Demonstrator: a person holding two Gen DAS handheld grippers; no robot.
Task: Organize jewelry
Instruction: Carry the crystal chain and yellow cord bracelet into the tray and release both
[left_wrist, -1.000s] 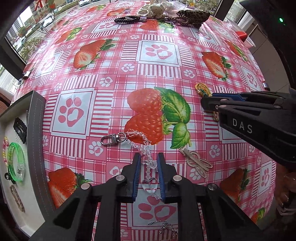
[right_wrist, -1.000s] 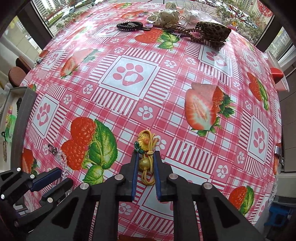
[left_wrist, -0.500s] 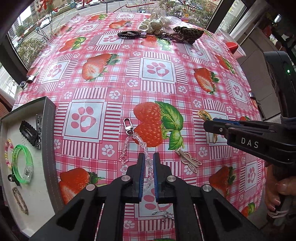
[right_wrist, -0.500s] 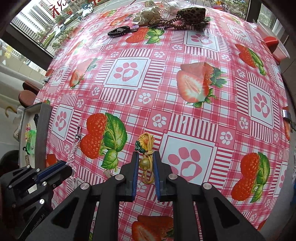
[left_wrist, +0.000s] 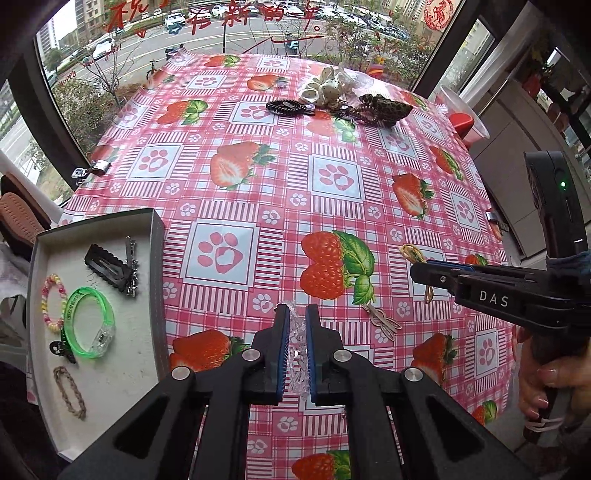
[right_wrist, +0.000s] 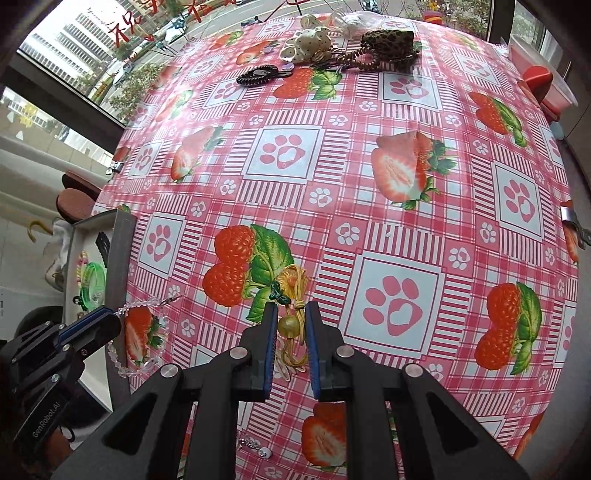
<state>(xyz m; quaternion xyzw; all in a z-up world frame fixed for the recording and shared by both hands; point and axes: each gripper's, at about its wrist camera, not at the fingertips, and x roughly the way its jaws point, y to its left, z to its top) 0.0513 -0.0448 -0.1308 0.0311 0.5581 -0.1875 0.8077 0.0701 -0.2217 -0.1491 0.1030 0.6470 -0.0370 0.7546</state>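
- Left gripper (left_wrist: 296, 343) clamped on clear bead chain (left_wrist: 297, 354), now lifted off tablecloth (left_wrist: 332, 177), right of tray (left_wrist: 155, 280).
- Right gripper (right_wrist: 291, 334) clamped on yellow cord charm (right_wrist: 293, 314), also raised since earlier.

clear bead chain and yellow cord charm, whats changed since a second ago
The left hand-held gripper closed on the clear bead chain and lifted it off the tablecloth; it now dangles. The right hand-held gripper rose with the yellow cord charm, gripped all along. The tray and its contents stayed put.
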